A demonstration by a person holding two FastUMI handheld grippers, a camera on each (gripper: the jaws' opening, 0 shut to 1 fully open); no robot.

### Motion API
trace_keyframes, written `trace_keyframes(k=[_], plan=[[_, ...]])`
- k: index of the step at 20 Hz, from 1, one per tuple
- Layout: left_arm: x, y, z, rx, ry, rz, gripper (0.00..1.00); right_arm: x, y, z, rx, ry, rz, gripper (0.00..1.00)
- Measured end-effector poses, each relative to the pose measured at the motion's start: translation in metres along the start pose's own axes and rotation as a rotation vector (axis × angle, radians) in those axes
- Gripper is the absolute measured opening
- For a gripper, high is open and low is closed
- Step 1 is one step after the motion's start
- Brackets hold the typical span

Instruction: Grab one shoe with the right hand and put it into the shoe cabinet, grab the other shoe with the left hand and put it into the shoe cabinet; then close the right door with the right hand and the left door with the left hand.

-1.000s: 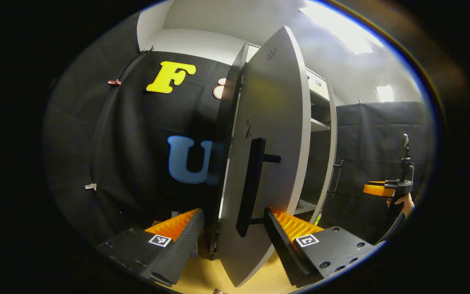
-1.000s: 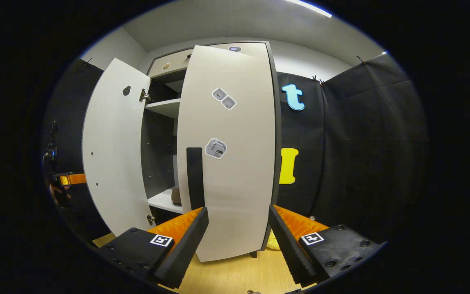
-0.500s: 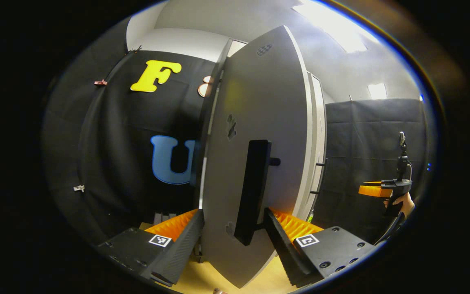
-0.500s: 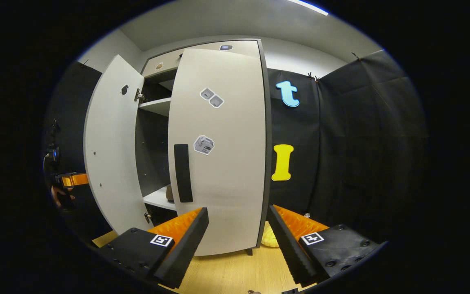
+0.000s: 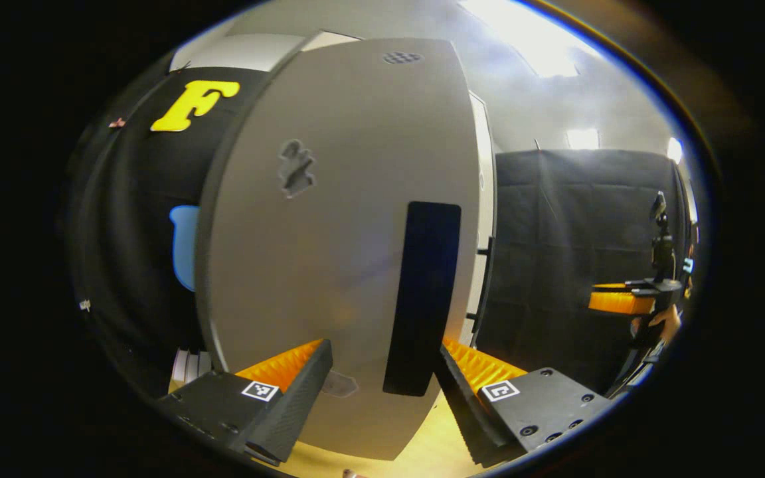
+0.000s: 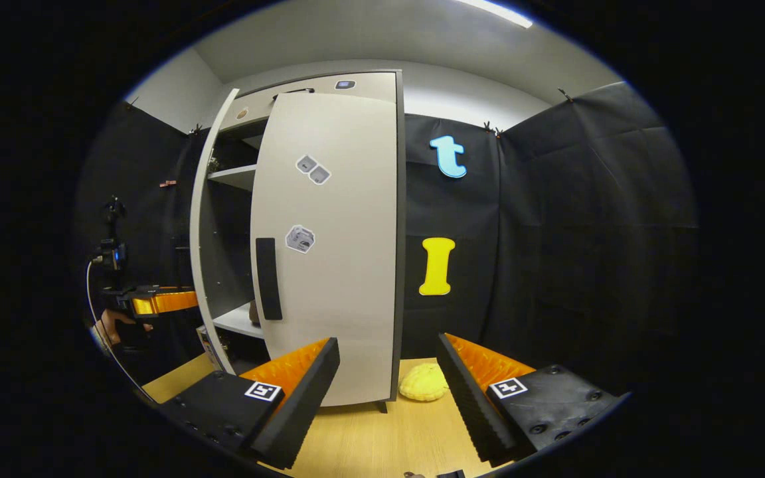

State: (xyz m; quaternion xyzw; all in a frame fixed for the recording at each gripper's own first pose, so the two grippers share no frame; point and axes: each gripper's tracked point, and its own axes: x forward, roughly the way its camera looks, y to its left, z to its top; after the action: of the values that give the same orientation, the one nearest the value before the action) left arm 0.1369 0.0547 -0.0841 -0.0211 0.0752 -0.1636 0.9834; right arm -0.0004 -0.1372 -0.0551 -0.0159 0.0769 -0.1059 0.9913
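The shoe cabinet [image 6: 362,86] stands against the booth wall. Its right door [image 6: 336,265] lies flat against the cabinet, black handle [image 6: 268,279] on its left side. The left door [image 6: 204,232] stands a little ajar, seen nearly edge-on. A sliver of a brown shoe [image 6: 254,313] shows on the lower shelf [image 6: 236,323]. In the left gripper view the left door [image 5: 329,219] looms close, its black handle [image 5: 424,299] just above my open left gripper [image 5: 382,392]. That left gripper [image 6: 157,300] reaches the door's outer face. My right gripper [image 6: 386,392] is open and empty, back from the cabinet.
A yellow lumpy object [image 6: 424,386] lies on the wooden floor [image 6: 396,438] by the cabinet's right foot. The right gripper [image 5: 621,302] and the hand holding it [image 5: 658,324] show far right in the left gripper view. Black cloth walls close in behind and on both sides.
The left door has swung far toward the cabinet with my left gripper following it. The right door has come fully shut and my right gripper has drawn back from it.
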Motion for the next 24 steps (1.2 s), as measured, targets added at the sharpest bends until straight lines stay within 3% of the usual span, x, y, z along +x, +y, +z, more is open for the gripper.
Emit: trace_keyframes(k=[2, 3, 7, 13, 19, 24], plan=[[0.014, -0.001, 0.005, 0.051, -0.004, 0.008, 0.94, -0.003, -0.002, -0.001, -0.002, 0.002, 0.003, 0.97], [0.016, 0.0, 0.006, 0.044, -0.008, 0.01, 0.91, 0.0, -0.002, -0.002, -0.002, 0.004, 0.009, 0.97], [0.017, 0.0, 0.008, -0.053, -0.033, 0.025, 0.93, 0.008, 0.007, -0.003, -0.009, 0.014, 0.056, 0.97], [0.014, -0.006, 0.012, -0.013, -0.013, 0.079, 0.94, 0.013, 0.024, -0.002, -0.012, 0.017, 0.135, 0.98], [-0.069, -0.022, 0.022, 0.023, -0.005, 0.169, 0.95, 0.024, 0.052, 0.004, -0.016, -0.001, 0.218, 0.98], [-0.125, -0.026, 0.055, 0.08, -0.071, 0.268, 0.94, 0.026, 0.082, 0.008, -0.013, -0.011, 0.289, 0.98]])
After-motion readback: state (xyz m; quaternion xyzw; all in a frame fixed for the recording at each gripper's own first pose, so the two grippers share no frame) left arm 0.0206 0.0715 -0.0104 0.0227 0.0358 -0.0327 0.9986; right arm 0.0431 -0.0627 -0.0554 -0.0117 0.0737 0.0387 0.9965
